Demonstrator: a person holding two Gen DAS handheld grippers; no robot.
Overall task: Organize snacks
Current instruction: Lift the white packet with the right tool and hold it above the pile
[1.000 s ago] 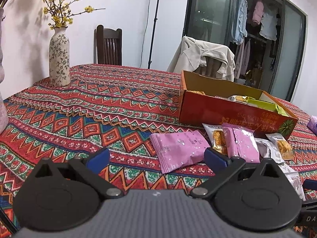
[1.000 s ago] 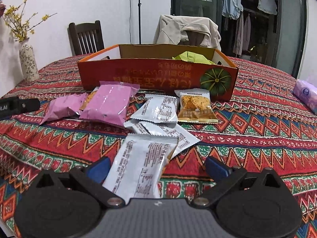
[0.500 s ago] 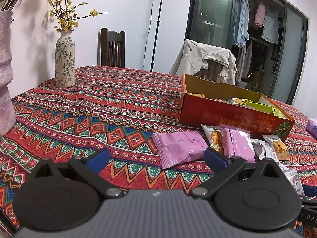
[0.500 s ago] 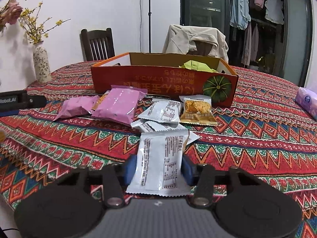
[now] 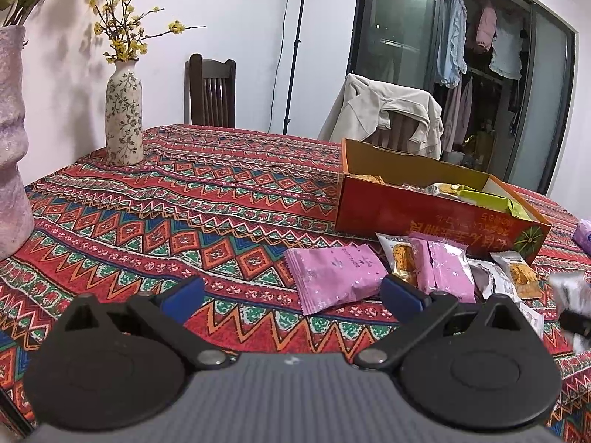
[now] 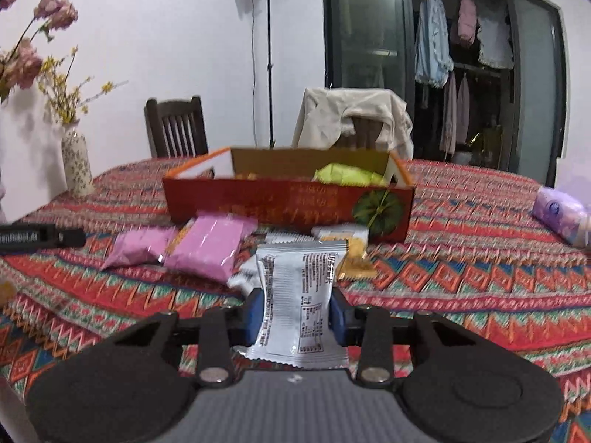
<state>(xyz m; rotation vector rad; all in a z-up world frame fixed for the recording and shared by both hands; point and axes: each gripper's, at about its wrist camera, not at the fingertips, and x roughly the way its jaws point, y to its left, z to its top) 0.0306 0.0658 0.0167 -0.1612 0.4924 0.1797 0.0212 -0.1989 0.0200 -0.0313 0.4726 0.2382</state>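
Nearest in the right wrist view, the right hand-held gripper (image 6: pixel 296 315) is clenched on a white snack packet (image 6: pixel 299 295): both blue pads press its sides, and the packet stands upright between them, lifted clear of the bench (image 6: pixel 461 277). In the left wrist view the left hand-held gripper (image 5: pixel 291 295) is released, its blue fingers (image 5: pixel 183 297) spread wide with only the patterned cloth between them.

Just beyond the left gripper, a pink packet (image 5: pixel 334 277) lies flat on the cloth. To its right a second pink packet (image 5: pixel 441 271) rests partly over an orange-printed snack packet (image 5: pixel 397 262), and more white and orange packets lie further right in a loose heap. At the right edge of that view the held white packet shows only as a blur.

Behind the heap stands the open orange box (image 6: pixel 288 203), its long printed side facing near, with a yellow-green packet (image 6: pixel 349 175) inside toward its right end. Well to the right of the box lies a purple tissue pack (image 6: pixel 561 216).

On the far left of the bench stands a flowered vase (image 5: pixel 124 118) with yellow blossom twigs. Past the bench are a dark wooden chair (image 5: pixel 212 90) and another chair draped with a cream jacket (image 5: pixel 386 114).
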